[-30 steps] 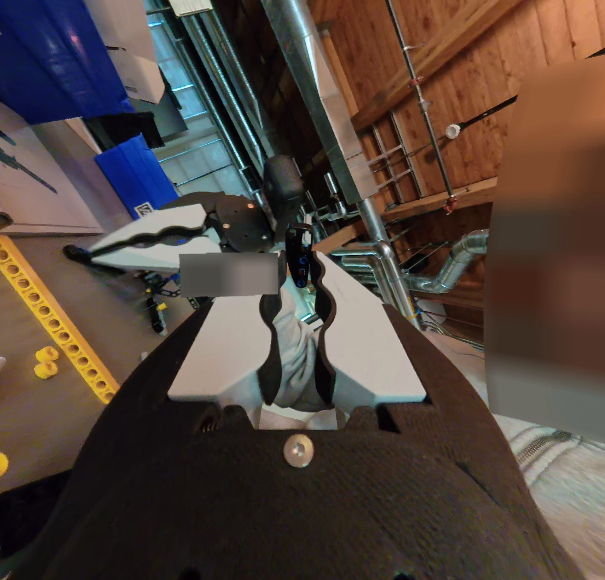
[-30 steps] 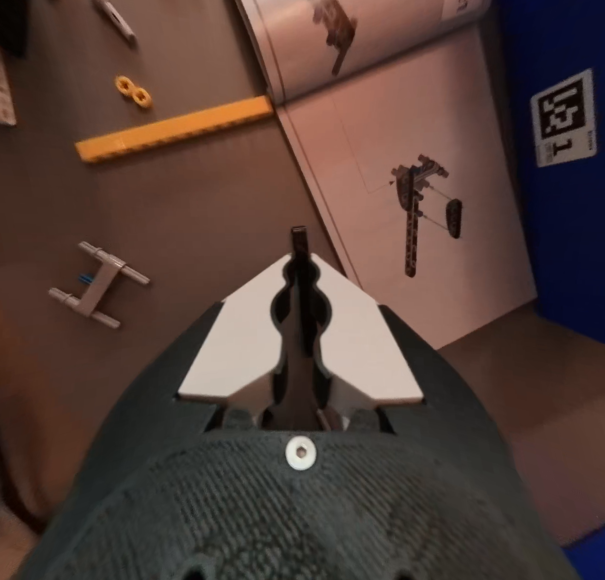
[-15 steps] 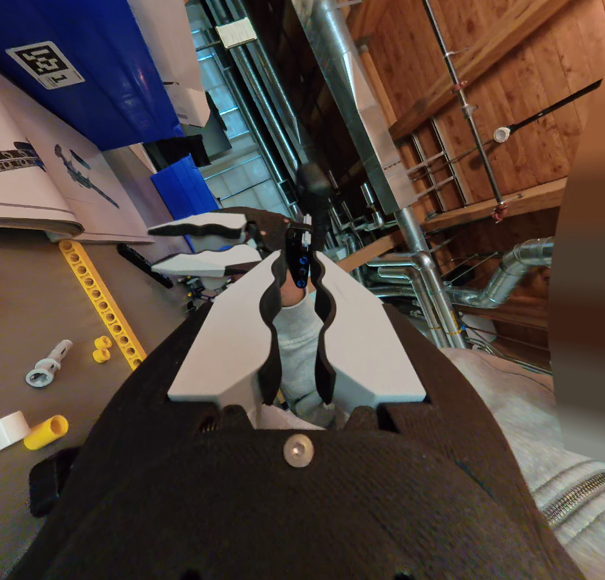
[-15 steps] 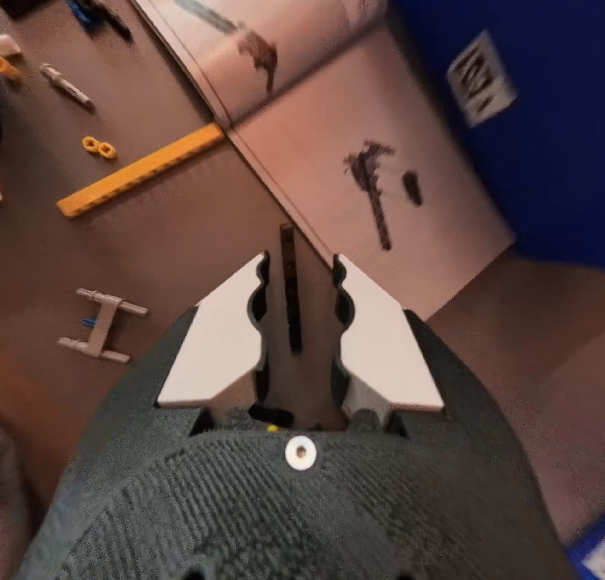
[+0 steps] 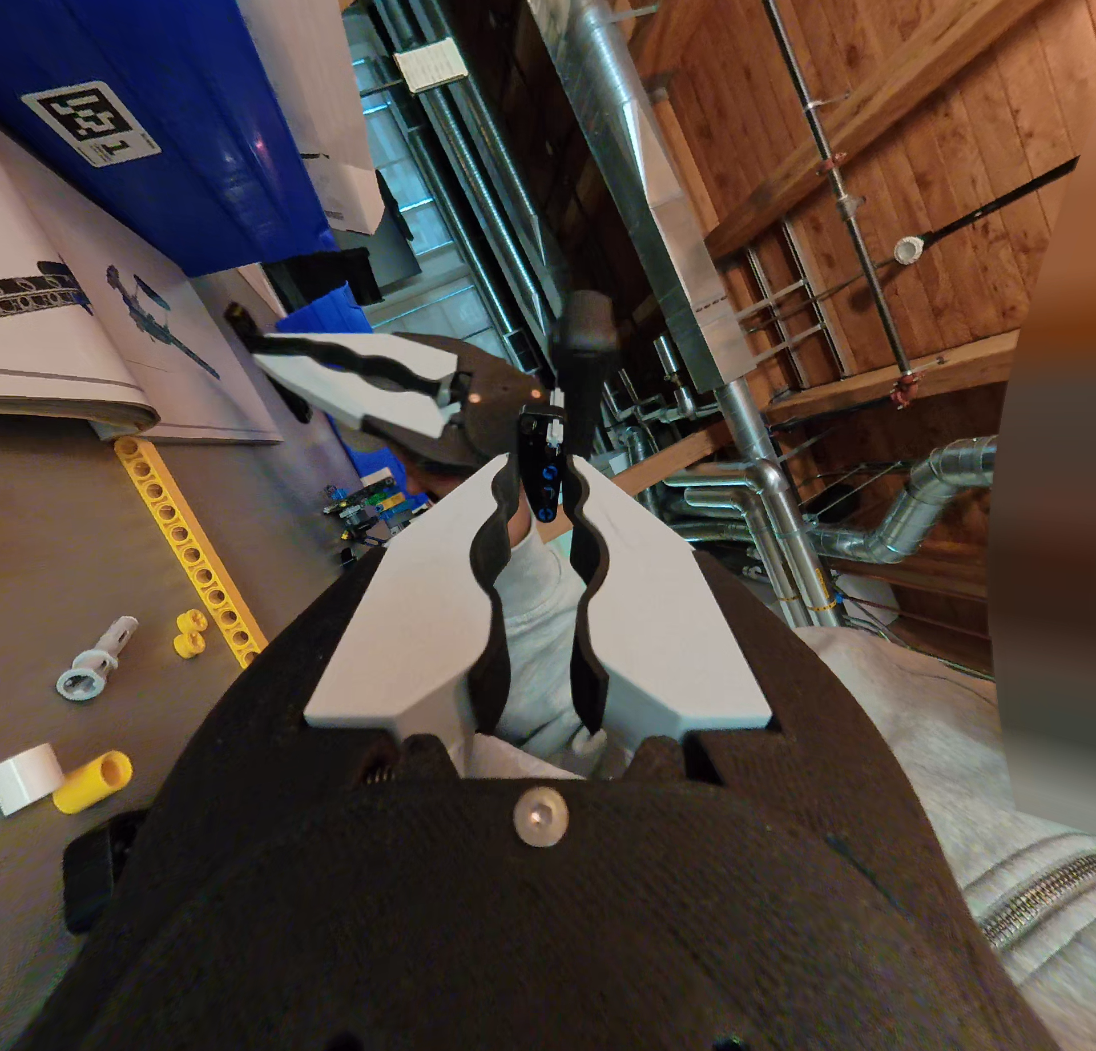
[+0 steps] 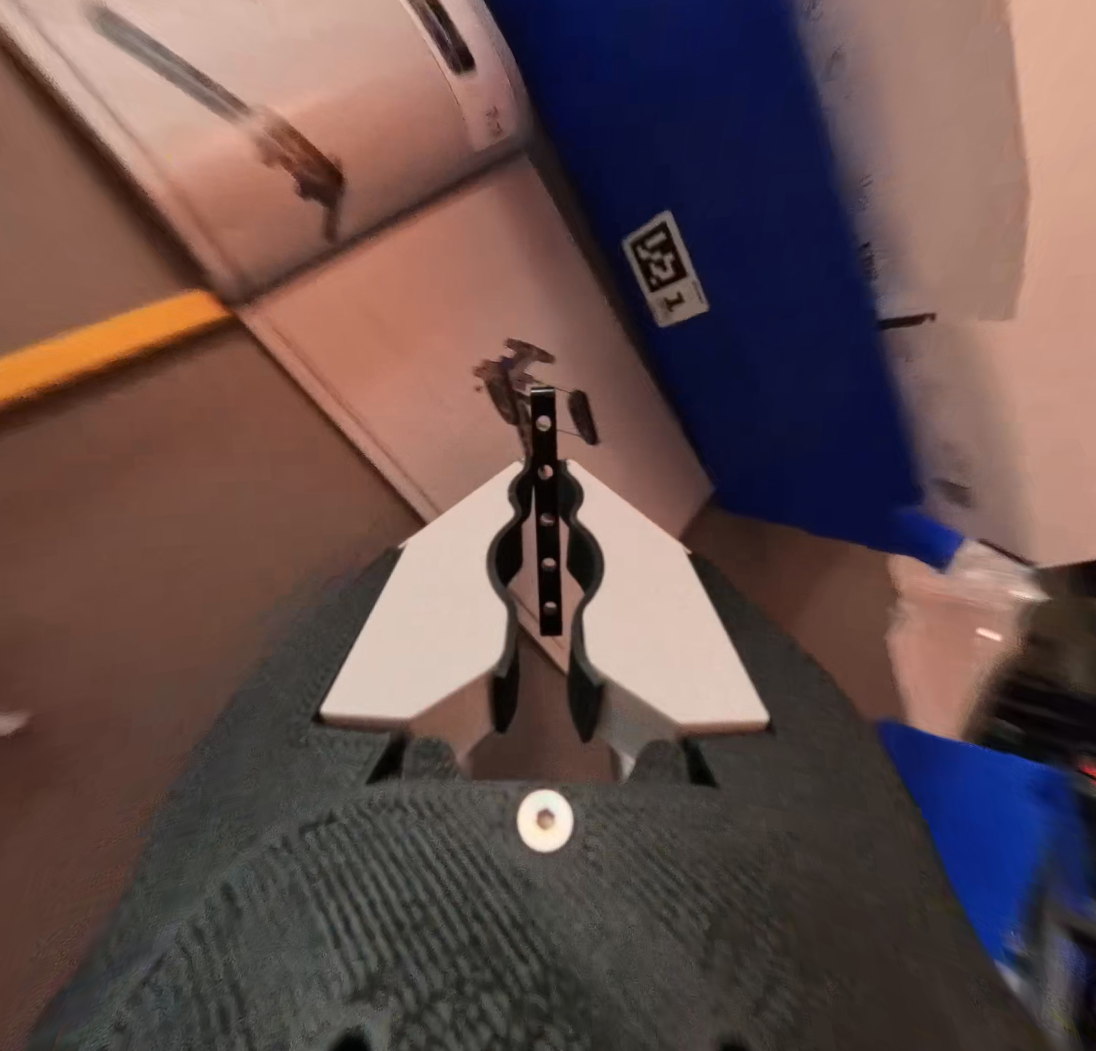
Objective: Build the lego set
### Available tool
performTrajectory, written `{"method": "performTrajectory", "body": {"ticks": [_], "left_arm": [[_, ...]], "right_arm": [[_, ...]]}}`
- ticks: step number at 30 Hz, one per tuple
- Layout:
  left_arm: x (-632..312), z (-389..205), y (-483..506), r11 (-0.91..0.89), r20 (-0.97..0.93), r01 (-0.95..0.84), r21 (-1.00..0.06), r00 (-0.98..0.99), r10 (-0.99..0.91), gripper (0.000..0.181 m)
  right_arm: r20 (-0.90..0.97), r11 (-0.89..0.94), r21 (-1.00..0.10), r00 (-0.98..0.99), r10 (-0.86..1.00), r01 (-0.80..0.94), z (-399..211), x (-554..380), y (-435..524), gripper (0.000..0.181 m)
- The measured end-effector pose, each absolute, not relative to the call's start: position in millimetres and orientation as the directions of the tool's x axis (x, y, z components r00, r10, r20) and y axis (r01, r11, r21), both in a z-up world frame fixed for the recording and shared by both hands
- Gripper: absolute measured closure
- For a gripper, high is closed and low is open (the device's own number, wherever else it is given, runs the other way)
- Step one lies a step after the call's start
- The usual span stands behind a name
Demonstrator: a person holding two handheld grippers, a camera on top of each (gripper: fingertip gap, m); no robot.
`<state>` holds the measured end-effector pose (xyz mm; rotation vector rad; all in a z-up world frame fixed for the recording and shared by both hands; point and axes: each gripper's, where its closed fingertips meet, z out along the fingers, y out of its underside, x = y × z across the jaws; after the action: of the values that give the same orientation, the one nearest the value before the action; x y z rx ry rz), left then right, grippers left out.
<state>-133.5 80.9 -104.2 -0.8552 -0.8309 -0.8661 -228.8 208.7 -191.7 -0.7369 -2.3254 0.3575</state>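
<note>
My left gripper (image 5: 541, 466) is shut on a small black lego piece with blue pins (image 5: 542, 480), held up in the air at its tips. My right gripper (image 6: 542, 470) is shut on a thin black beam with a row of holes (image 6: 545, 518). The beam lies along the fingers and sticks out past the tips, over the open instruction booklet (image 6: 368, 334). In the left wrist view the right gripper (image 5: 270, 361) sits up left of my left gripper's tips, with the black beam's end (image 5: 240, 318) poking out beyond it.
A long yellow beam (image 5: 190, 554) lies on the brown table beside the booklet (image 5: 71, 364). A grey pin (image 5: 98, 658), two yellow bushes (image 5: 190, 631), a yellow tube (image 5: 95, 782) and a white piece (image 5: 26, 776) lie near. A part-built assembly (image 5: 368, 506) and a blue bin (image 5: 178, 133) stand behind. The tips of one gripper are about 20 cm away from the tips of the other.
The right gripper opened with the black beam lying between its fingers, then shut on it again with the holes facing up and lifted it. The left gripper kept hold of its piece.
</note>
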Motion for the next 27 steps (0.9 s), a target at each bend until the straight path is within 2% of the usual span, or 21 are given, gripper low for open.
{"method": "performTrajectory", "body": {"ticks": [3,6,10,14,15,18,23,27], "left_arm": [[-135,-104,79,0.390,0.869,0.878,-0.279,0.403,-0.286,0.171],[-136,-104,77,0.397,0.869,0.876,-0.274,0.403,-0.289,0.171],[-136,-104,76,0.393,0.870,0.883,-0.257,0.389,-0.304,0.171],[-135,-103,76,0.390,0.870,0.890,-0.238,0.374,-0.322,0.171],[-136,-103,76,0.390,0.870,0.890,-0.237,0.373,-0.322,0.171],[-137,-103,75,0.395,0.871,0.888,-0.237,0.374,-0.320,0.171],[-137,-104,75,0.395,0.871,0.889,-0.234,0.372,-0.321,0.171],[-136,-104,76,0.394,0.872,0.887,-0.240,0.376,-0.313,0.171]], "right_arm": [[0.668,0.875,-0.248,-0.581,0.466,0.416,-215,-233,213,0.174],[0.726,0.888,-0.214,-0.542,0.424,0.407,-220,-227,208,0.174],[0.626,0.834,-0.340,-0.557,0.545,0.435,-221,-205,197,0.173],[0.396,0.724,-0.499,-0.617,0.680,0.477,-224,-177,178,0.166],[0.330,0.691,-0.527,-0.630,0.703,0.495,-225,-169,173,0.168],[0.173,0.610,-0.573,-0.647,0.743,0.547,-223,-154,167,0.158],[0.191,0.551,-0.653,-0.591,0.784,0.519,-197,-175,184,0.157],[0.192,0.575,-0.630,-0.613,0.767,0.522,-204,-187,188,0.153]]}}
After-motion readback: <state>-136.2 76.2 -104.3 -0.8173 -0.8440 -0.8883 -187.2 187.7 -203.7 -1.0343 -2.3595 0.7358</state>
